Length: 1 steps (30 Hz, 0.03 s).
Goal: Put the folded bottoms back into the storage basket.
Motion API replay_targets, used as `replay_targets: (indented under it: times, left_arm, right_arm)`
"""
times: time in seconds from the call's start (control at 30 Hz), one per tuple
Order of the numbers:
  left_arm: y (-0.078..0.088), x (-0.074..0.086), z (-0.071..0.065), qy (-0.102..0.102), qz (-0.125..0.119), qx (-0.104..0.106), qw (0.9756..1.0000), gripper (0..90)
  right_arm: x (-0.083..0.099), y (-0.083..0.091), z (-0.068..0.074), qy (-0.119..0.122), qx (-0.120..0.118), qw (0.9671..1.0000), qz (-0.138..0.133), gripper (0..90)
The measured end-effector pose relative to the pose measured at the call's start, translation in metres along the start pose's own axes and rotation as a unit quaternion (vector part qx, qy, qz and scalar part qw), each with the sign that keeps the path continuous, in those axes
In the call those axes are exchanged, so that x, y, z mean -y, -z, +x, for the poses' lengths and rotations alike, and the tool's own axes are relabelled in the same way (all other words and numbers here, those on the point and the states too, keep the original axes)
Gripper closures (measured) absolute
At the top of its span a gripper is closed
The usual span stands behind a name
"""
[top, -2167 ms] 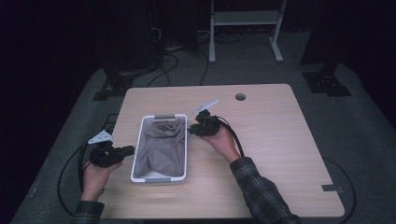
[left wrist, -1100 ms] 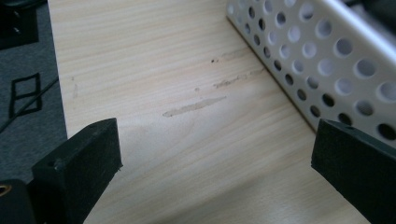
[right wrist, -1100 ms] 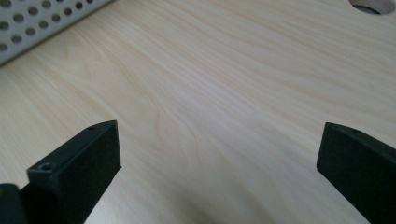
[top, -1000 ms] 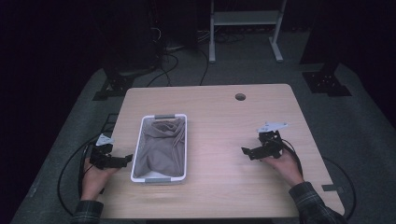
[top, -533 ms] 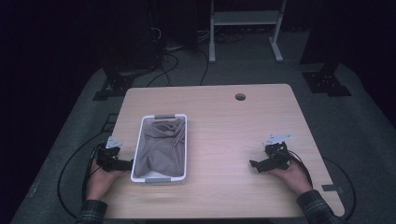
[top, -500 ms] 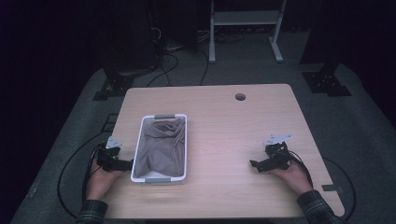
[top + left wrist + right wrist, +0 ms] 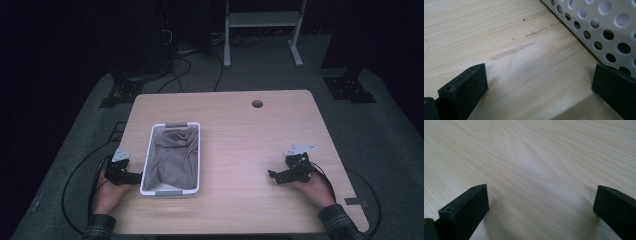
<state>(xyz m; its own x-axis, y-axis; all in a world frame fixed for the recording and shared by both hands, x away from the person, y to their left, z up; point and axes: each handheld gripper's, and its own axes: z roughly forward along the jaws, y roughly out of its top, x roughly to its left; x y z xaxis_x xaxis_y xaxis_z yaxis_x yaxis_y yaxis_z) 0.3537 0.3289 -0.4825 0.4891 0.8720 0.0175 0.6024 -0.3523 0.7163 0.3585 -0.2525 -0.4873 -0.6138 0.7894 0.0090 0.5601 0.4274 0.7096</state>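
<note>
A white perforated basket [image 7: 147, 160] stands on the left half of the wooden table [image 7: 240, 140], with a grey cloth [image 7: 175, 155] bunched inside it. My left gripper [image 7: 136, 177] rests on the table just left of the basket's near corner, open with nothing between its jaws. In the left gripper view the basket wall [image 7: 609, 27] runs across the upper right, close to one fingertip [image 7: 614, 87]. My right gripper [image 7: 272, 176] lies on the right side of the table, open and empty. Bare wood [image 7: 536, 170] lies between its jaws in the right gripper view.
A round cable hole [image 7: 257, 104] sits near the table's far edge. Black cables [image 7: 75, 180] trail off the table on the left. Behind the table stand a white metal frame [image 7: 260, 30] and dark equipment feet [image 7: 350, 87] on grey carpet.
My right gripper has left the basket's far right corner, swung to the table's right side and settled low. My left gripper shifted slightly nearer, toward the basket's near left corner.
</note>
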Motion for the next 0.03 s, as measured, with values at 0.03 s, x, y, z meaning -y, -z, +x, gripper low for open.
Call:
replay_targets:
  times: [0.03]
  left_arm:
    - [0.0001,0.0,0.0,-0.001,0.0,0.0,1.0,0.0]
  right_arm:
    - [0.0,0.0,0.0,0.0,0.0,1.0,0.0,0.0]
